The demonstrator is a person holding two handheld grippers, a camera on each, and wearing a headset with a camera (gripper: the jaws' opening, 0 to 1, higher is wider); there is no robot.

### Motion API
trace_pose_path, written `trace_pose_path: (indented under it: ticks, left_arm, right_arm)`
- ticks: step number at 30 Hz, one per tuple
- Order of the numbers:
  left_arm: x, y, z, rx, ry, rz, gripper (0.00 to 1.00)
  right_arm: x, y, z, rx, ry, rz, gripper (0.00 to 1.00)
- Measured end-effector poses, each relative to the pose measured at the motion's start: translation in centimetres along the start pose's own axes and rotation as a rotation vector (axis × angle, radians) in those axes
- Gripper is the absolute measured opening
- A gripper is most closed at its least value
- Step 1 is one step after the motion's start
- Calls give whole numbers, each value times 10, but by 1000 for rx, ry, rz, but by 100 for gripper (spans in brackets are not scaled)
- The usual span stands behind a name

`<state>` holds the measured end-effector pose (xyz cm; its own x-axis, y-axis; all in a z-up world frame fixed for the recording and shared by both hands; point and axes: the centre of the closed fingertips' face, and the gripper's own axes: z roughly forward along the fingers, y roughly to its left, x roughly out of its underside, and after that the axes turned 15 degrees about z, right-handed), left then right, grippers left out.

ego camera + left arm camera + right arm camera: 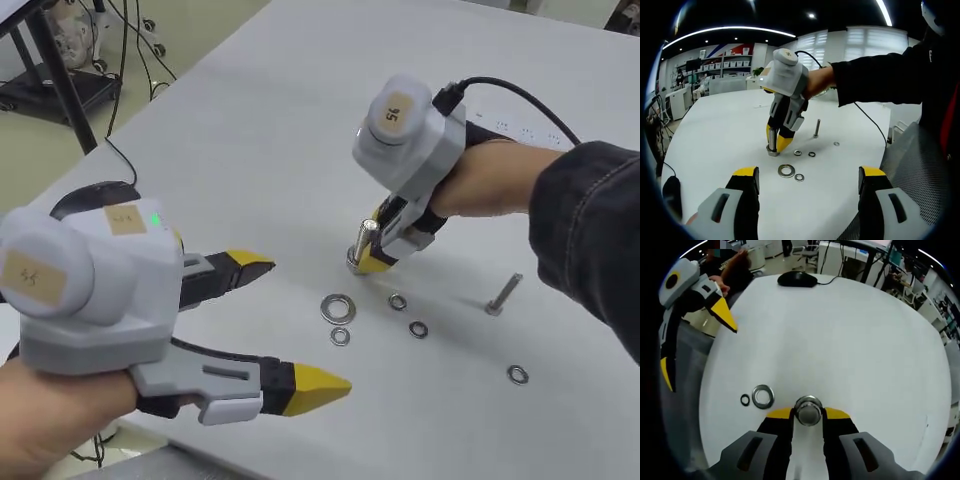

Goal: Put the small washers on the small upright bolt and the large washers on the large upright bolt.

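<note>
My right gripper [372, 255] has its fingers clamped on the big bolt [364, 240], holding it upright on the table [300, 150]. The left gripper [285, 322] hangs near the table's edge with its fingers wide apart and nothing between them. The big washer [338, 308] lies just beside the bolt, with the small washers [340, 336] scattered around it. The left gripper view shows the small bolt [816, 128] standing straight up, which is hard to judge in the head view. The right gripper view looks down on the bolt's end and catches a mouse [797, 279] across the table.
</note>
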<state>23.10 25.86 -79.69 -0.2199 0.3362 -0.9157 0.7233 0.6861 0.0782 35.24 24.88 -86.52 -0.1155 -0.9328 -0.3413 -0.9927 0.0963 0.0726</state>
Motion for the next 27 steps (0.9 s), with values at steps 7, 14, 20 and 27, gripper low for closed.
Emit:
trace_pose_path:
  ticks: [7,14,20,27]
  left_arm:
    - [0,0,0,0,-1,1,81]
    - [-1,0,-1,2,1,4,81]
    - [-1,-1,0,5,3,6,81]
    - [0,-1,0,8,9,9,81]
  right_arm:
    - [2,2,0,-5,-3,-2,24]
    - [7,4,1,-8,3,-5,31]
    - [8,1,-3,4,-14,4,33]
    - [13,-1,-9,13,-32,26,33]
